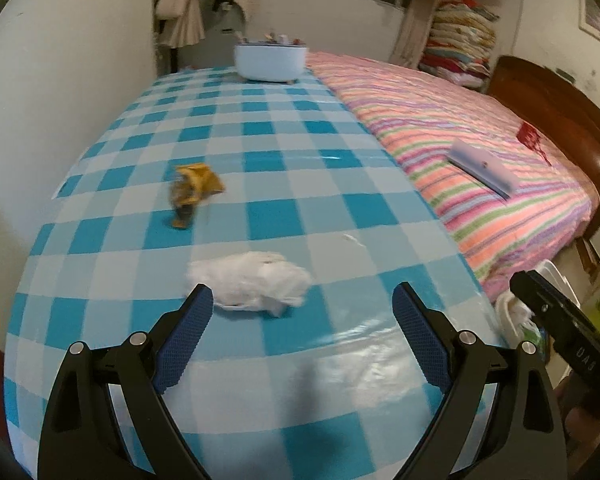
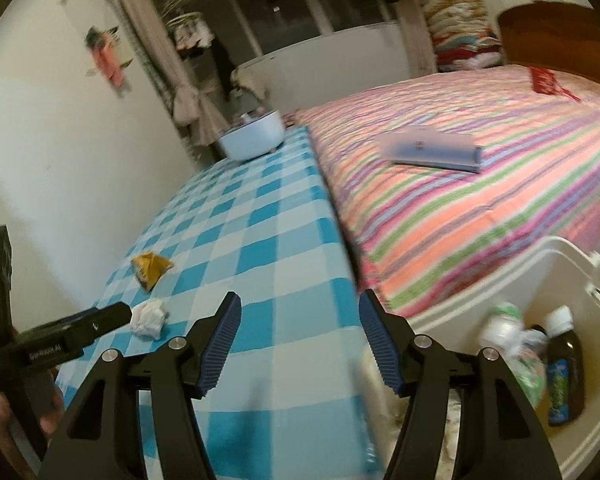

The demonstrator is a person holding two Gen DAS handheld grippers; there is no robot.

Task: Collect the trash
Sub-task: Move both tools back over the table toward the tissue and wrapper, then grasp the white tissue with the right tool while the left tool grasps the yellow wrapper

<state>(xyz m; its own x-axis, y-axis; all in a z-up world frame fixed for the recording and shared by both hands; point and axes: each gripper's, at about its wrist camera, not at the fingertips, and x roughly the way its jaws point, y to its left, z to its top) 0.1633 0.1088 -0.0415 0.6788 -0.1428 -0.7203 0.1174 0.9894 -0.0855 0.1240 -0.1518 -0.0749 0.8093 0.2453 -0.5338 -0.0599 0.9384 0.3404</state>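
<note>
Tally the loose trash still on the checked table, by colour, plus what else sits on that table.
White crumpled tissue: 1
Yellow wrapper: 1
White bowl at the far end: 1
Total on the table: 3, of which 2 are trash

Home bedroom, bed (image 2: 480,208) w/ striped quilt, wooden headboard (image 1: 556,108), folded linen stack (image 1: 460,36), clothes hung by window.

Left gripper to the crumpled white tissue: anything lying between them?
No. In the left wrist view the open left gripper faces the crumpled white tissue with only bare checkered tablecloth between.
</note>
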